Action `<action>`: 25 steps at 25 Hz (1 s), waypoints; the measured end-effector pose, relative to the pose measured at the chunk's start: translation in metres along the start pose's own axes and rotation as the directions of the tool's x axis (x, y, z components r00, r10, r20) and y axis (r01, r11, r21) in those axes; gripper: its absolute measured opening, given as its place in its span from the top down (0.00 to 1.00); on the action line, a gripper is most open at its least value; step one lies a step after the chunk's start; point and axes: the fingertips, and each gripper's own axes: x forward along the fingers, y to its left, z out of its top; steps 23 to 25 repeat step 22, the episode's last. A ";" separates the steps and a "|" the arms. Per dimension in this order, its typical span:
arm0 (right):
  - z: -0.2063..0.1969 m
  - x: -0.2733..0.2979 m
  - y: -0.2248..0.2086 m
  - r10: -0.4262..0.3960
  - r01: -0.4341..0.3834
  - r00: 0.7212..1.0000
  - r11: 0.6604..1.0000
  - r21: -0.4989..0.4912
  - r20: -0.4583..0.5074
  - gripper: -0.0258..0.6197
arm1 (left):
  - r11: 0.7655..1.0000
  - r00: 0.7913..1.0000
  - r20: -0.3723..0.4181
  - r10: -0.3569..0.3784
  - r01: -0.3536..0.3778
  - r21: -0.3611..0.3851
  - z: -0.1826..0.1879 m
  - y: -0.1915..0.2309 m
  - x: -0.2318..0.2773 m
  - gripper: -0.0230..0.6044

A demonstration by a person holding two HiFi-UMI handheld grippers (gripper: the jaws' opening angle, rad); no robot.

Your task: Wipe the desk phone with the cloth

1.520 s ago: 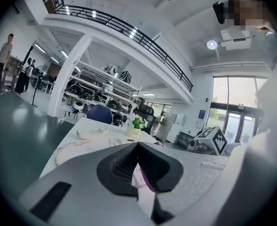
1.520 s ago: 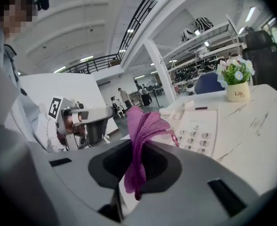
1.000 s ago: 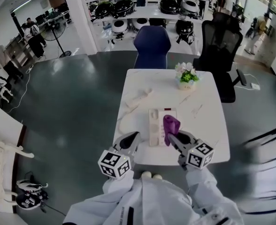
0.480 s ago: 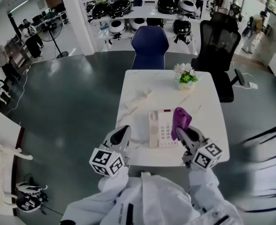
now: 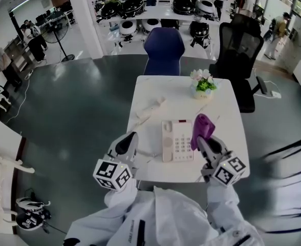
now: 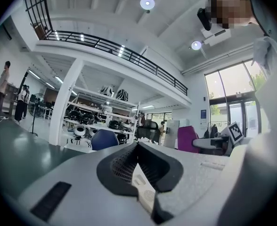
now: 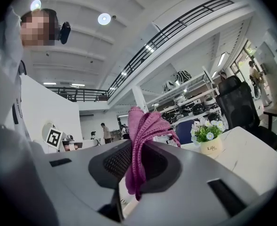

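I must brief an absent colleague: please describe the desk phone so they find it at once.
Find the white table before the blue chair. Near its front edge lies the desk phone. It alone is flat with a keypad; the flower pot stands farther back.

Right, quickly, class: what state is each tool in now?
Left tool: closed, nothing in it.
Right tool: closed, holding the purple cloth.

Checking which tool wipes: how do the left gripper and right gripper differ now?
The right gripper is shut on the purple cloth; the left gripper has its jaws together on nothing. The right gripper is beside the desk phone, at its right edge; the left gripper is near the left edge of the table, clear of the phone. Both carry a marker cube.
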 end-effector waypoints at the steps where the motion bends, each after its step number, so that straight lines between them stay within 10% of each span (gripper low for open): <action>1: 0.000 0.000 -0.001 0.000 0.000 1.000 1.000 0.000 0.001 0.90 | 1.000 1.000 0.000 0.002 -0.002 0.000 0.000 0.000 0.000 0.97; 25: -0.008 0.010 -0.016 -0.019 0.018 0.999 0.999 -0.041 -0.032 0.90 | 1.000 1.000 -0.028 0.004 -0.003 0.013 -0.007 0.006 0.014 0.97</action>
